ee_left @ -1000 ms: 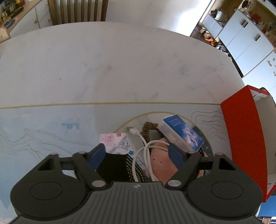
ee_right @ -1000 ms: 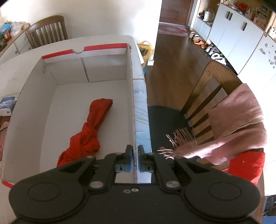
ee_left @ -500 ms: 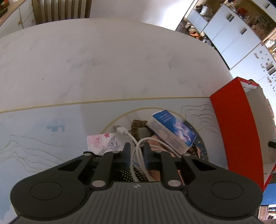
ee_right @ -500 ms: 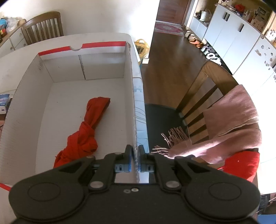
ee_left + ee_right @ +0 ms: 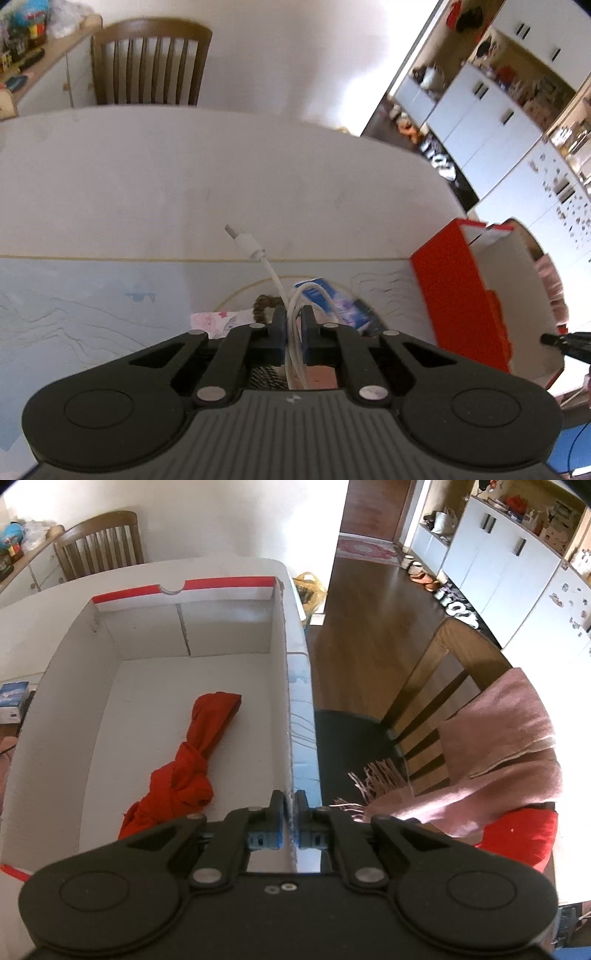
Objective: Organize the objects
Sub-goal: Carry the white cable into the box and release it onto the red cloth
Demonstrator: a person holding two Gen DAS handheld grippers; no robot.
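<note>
My left gripper (image 5: 292,325) is shut on a coiled white charging cable (image 5: 273,277), lifted off the table, its plug end sticking up ahead of the fingers. Under it lie a blue tissue pack (image 5: 332,299), a pink patterned packet (image 5: 218,321) and a brown braided item (image 5: 264,304). My right gripper (image 5: 290,812) is shut on the right wall of a white cardboard box with red trim (image 5: 284,686). A knotted red cloth (image 5: 192,768) lies inside that box. The box's red outer side (image 5: 458,295) appears at the right of the left wrist view.
The white marble table (image 5: 184,177) carries a pale blue mat (image 5: 74,306). A wooden chair (image 5: 147,62) stands at the far side. Beside the box, another chair (image 5: 424,701) holds a pink scarf (image 5: 509,746) and a red cushion (image 5: 521,834). White cabinets (image 5: 498,572) line the right.
The left jaws closed on the white cable and lifted it off the pile, so the plug now sticks up. The right gripper kept still on the box wall.
</note>
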